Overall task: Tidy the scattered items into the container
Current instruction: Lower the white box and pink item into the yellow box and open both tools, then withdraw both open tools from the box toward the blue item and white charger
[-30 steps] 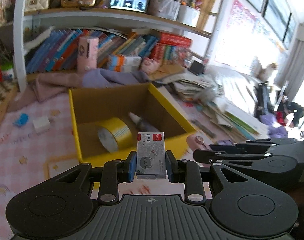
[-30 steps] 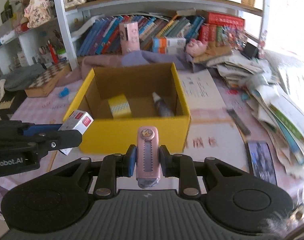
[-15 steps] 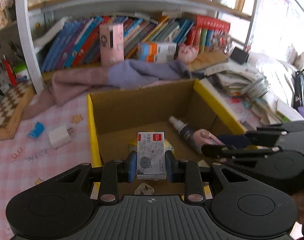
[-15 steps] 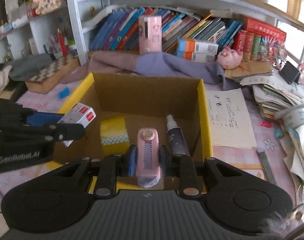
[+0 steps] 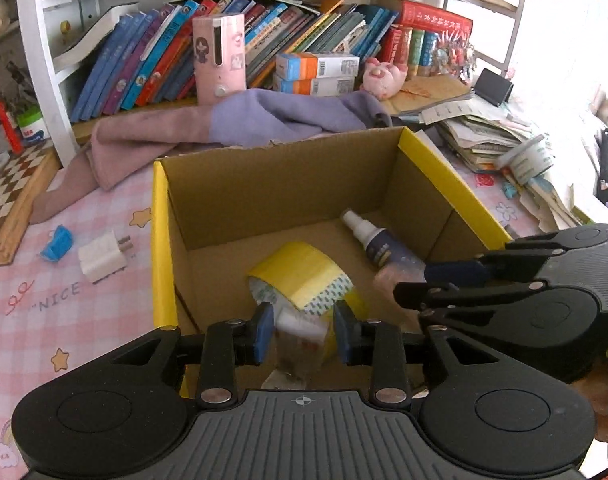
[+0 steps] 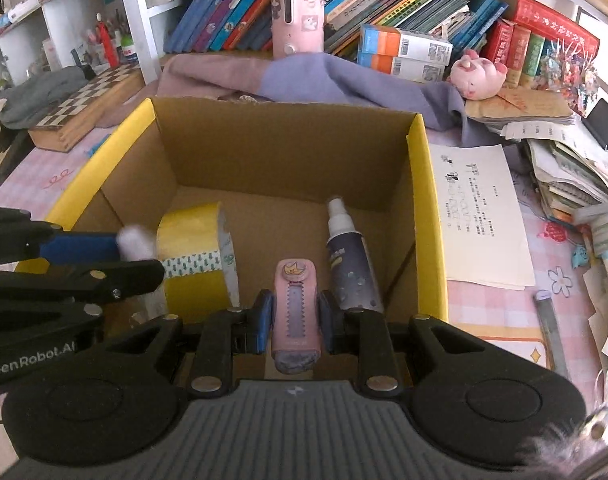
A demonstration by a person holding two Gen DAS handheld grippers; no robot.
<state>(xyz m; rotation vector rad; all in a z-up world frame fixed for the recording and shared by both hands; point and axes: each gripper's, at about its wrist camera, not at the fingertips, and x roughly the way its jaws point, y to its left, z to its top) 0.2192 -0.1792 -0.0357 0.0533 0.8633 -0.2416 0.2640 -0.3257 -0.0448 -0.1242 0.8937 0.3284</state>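
Cluttered desk, pink cloth; cardboard box (image 6: 418, 184) directly below both grippers. Left gripper (image 5: 301, 334): jaws opening, small box (image 5: 299, 326) blurred between. Right gripper (image 6: 291, 316): clamped on upright pink cutter (image 6: 295, 308).

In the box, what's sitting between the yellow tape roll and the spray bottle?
In the right wrist view, the pink cutter, clamped in the right gripper, sits between the tape roll and the spray bottle, over the box floor.
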